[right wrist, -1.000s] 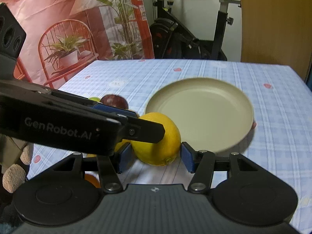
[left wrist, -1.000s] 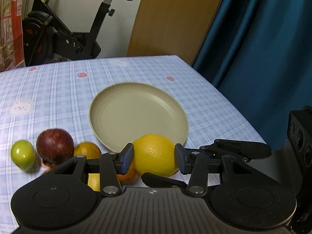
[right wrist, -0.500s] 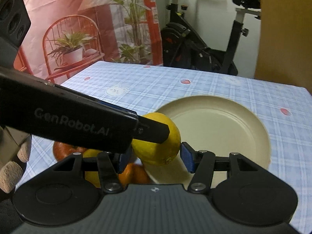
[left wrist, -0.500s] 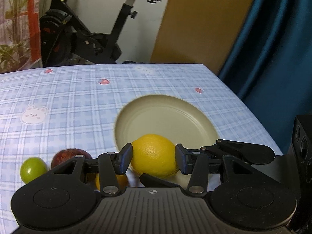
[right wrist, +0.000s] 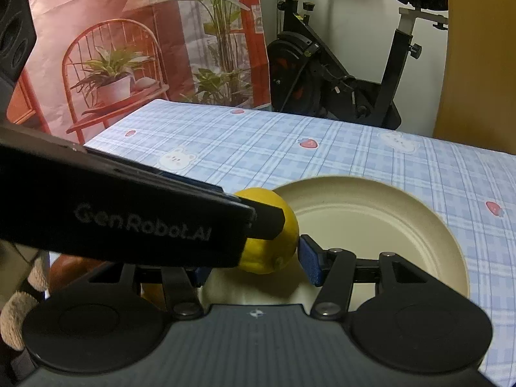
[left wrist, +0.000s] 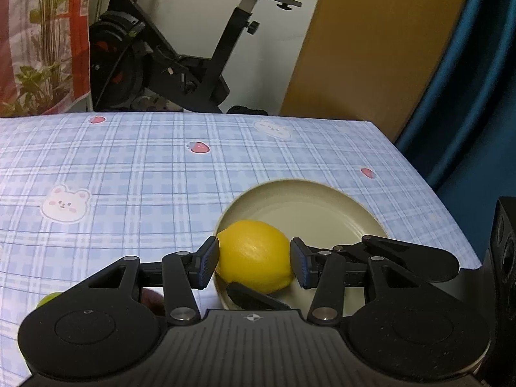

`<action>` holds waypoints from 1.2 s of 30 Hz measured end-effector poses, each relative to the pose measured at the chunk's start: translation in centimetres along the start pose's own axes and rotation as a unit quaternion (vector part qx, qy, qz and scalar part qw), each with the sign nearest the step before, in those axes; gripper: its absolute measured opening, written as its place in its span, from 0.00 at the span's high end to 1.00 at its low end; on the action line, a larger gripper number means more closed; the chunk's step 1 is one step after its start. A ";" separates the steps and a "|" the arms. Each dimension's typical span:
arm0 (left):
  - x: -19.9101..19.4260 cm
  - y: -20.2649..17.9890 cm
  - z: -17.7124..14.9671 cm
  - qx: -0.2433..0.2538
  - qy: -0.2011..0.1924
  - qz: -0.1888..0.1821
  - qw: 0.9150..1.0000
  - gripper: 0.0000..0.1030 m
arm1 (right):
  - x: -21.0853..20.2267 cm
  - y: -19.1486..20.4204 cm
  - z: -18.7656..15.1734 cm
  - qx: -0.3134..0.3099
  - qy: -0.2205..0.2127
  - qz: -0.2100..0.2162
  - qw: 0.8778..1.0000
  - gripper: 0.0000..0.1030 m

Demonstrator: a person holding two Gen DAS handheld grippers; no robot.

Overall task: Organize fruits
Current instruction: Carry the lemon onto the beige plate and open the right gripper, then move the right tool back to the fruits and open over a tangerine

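A yellow lemon point(left wrist: 254, 259) sits between the fingers of both grippers at once, held over the near left rim of a beige plate point(left wrist: 325, 206). My left gripper point(left wrist: 254, 263) is shut on the lemon. My right gripper point(right wrist: 254, 262) also closes on the same lemon point(right wrist: 274, 245); its left finger is hidden behind the left gripper's black body. The plate point(right wrist: 371, 225) holds no fruit. A green fruit point(left wrist: 47, 298) and a dark red fruit point(left wrist: 151, 298) peek out below the left gripper's left finger.
The table wears a blue plaid cloth point(left wrist: 129, 174) with bear and strawberry prints. Its right edge point(left wrist: 445, 200) drops off beside a blue curtain. An exercise bike point(left wrist: 180, 64) and a wooden board stand behind the table. A reddish fruit point(right wrist: 74, 267) lies low at the left.
Both grippers have carried the lemon up and forward, from the cloth beside the plate to over the plate's near rim. The other fruits have dropped almost out of sight.
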State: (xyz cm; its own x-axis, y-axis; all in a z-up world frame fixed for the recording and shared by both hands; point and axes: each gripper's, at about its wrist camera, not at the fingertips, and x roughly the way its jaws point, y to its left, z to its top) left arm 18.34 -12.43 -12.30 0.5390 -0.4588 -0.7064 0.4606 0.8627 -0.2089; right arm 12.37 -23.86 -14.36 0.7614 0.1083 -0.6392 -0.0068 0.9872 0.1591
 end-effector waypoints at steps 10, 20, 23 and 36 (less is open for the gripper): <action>0.0 0.5 0.6 -0.022 -0.018 0.012 1.000 0.47 | -0.1 -0.4 0.6 0.009 -0.022 -0.041 0.999 0.44; -4.9 0.7 0.7 -0.018 -0.049 0.013 0.999 0.35 | -4.2 -0.9 -0.7 0.074 -0.060 -0.053 0.994 0.41; -6.7 0.7 0.6 -0.009 -0.056 0.027 0.998 0.34 | -5.8 -0.6 -1.3 0.098 -0.074 -0.048 0.991 0.41; -13.8 4.0 -4.0 -0.050 -0.065 0.091 0.993 0.30 | -11.0 3.9 -4.1 0.085 -0.089 -0.012 0.992 0.41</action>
State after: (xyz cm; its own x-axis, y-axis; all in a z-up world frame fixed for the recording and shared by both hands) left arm 9.98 -1.80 -6.08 0.6960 -0.3123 -0.6465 0.2797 0.9473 -0.1564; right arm 1.32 -20.69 -9.78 0.8622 0.0478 -0.5042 0.1107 0.9537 0.2798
